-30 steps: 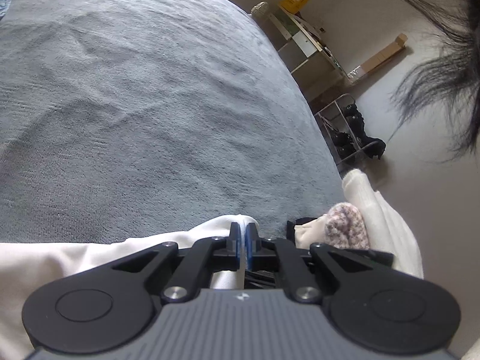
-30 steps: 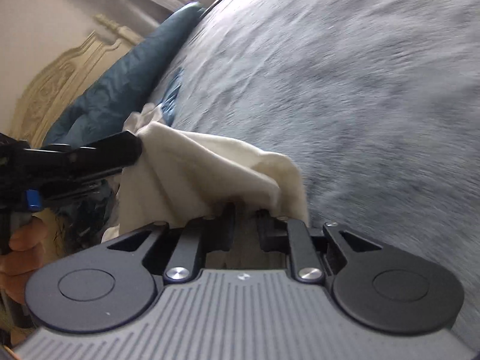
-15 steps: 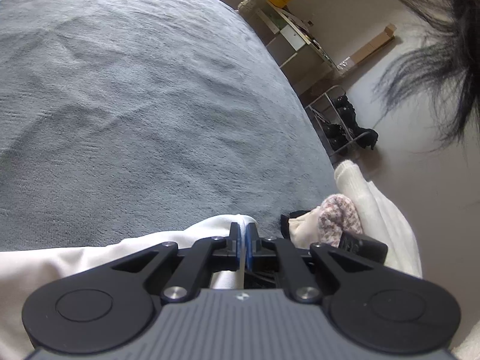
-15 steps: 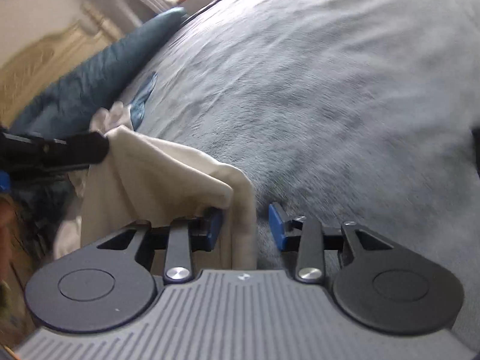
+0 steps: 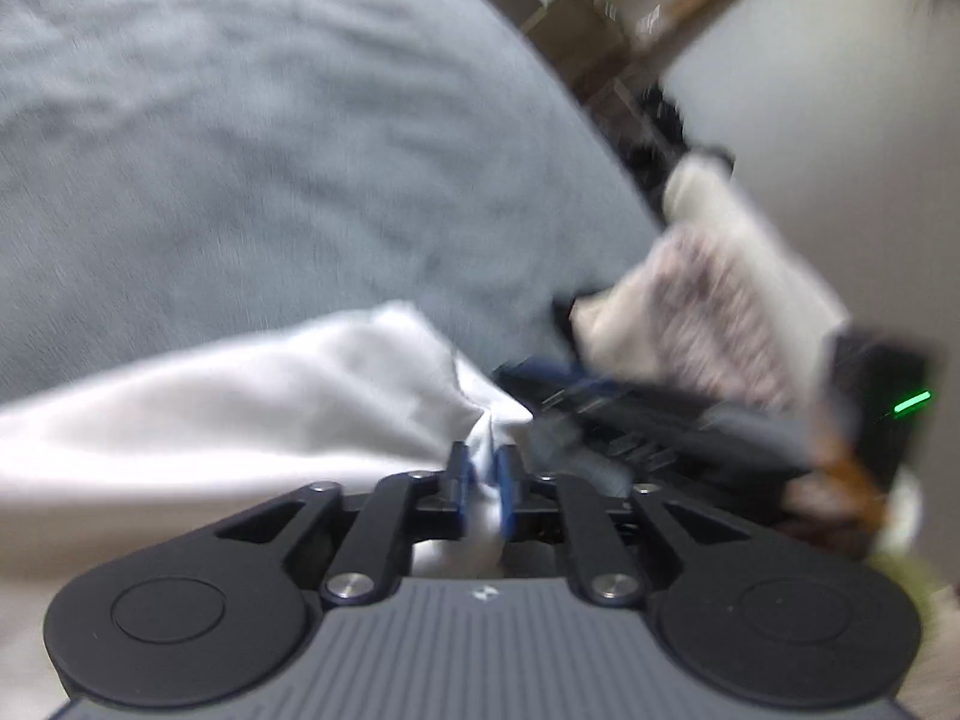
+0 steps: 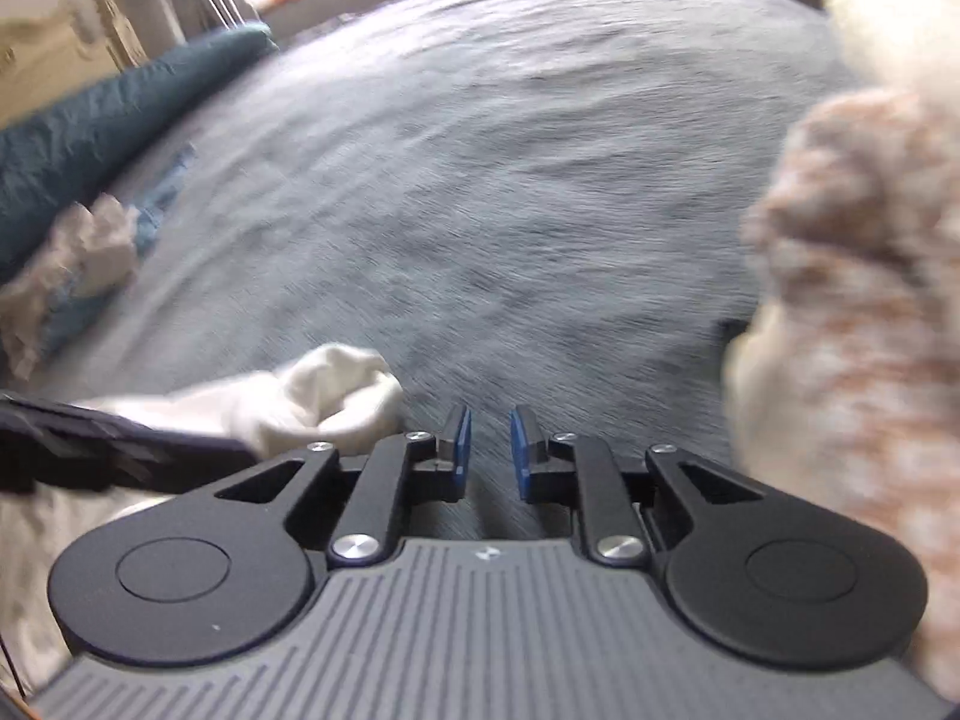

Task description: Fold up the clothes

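Note:
A cream-white garment point(image 5: 252, 396) lies on the grey bed cover point(image 5: 270, 138). My left gripper point(image 5: 480, 480) is shut on a bunched fold of it, cloth showing between the blue pads. My right gripper point(image 6: 489, 450) is open and empty just above the bed cover point(image 6: 510, 180); the garment's bunched end point(image 6: 324, 396) lies just to its left, apart from the fingers. The right gripper's body point(image 5: 690, 420) shows blurred just right of the left gripper. The left gripper's dark body point(image 6: 120, 450) crosses the right wrist view at left.
A pile of cream and pink-speckled fluffy clothes point(image 5: 720, 300) sits at the bed's right edge, also large at right in the right wrist view point(image 6: 858, 276). A teal duvet point(image 6: 90, 126) and crumpled cloth point(image 6: 90, 246) lie at the far left. Shelves point(image 5: 570, 18) stand beyond the bed.
My right gripper opened, let go of the garment and swung right toward the fluffy pile. My left gripper keeps its hold, with more cloth bunched between the pads. Both views are motion-blurred.

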A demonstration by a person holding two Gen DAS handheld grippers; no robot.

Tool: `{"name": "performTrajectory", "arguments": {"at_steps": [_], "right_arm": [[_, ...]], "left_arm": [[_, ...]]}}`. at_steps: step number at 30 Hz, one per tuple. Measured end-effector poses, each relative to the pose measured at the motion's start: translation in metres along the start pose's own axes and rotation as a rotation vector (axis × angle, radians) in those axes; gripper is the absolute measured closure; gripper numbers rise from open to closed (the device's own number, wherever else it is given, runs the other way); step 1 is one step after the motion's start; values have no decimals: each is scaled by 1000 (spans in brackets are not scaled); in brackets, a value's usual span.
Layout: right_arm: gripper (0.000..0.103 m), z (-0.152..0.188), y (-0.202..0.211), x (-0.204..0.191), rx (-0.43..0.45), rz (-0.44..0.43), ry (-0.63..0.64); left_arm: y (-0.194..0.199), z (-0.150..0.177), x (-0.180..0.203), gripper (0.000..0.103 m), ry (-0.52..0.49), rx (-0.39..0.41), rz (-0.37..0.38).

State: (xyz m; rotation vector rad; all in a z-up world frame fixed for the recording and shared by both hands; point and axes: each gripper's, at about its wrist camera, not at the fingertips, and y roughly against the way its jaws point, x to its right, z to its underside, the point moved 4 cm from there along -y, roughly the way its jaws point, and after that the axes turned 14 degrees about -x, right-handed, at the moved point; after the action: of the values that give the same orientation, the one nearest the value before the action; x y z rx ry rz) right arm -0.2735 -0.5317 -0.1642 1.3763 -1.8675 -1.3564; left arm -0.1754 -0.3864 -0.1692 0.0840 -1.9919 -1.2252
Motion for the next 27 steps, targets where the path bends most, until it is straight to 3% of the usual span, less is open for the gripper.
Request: {"name": "performTrajectory", "arguments": {"at_steps": [2, 3, 4, 7, 11, 16, 21, 27], "right_arm": [[85, 5, 9, 0, -12, 53, 10], [85, 6, 13, 0, -12, 56, 0], [83, 7, 17, 1, -10, 53, -13], [77, 12, 29, 6, -7, -3, -97], [75, 26, 35, 6, -63, -146, -239], [74, 61, 33, -18, -212, -339, -375], [74, 95, 37, -52, -327, -384, -427], [74, 120, 42, -85, -383, -334, -400]], "left_arm": [[-5, 5, 3, 78, -5, -13, -16], [0, 7, 6, 67, -6, -6, -10], [5, 9, 10, 57, -6, 1, -4], [31, 20, 18, 48, 18, 4, 6], [67, 53, 15, 46, 87, -58, -1], [91, 118, -21, 47, 220, -190, -123], [110, 163, -44, 48, 226, -264, -198], [121, 187, -53, 48, 114, -299, -231]]}}
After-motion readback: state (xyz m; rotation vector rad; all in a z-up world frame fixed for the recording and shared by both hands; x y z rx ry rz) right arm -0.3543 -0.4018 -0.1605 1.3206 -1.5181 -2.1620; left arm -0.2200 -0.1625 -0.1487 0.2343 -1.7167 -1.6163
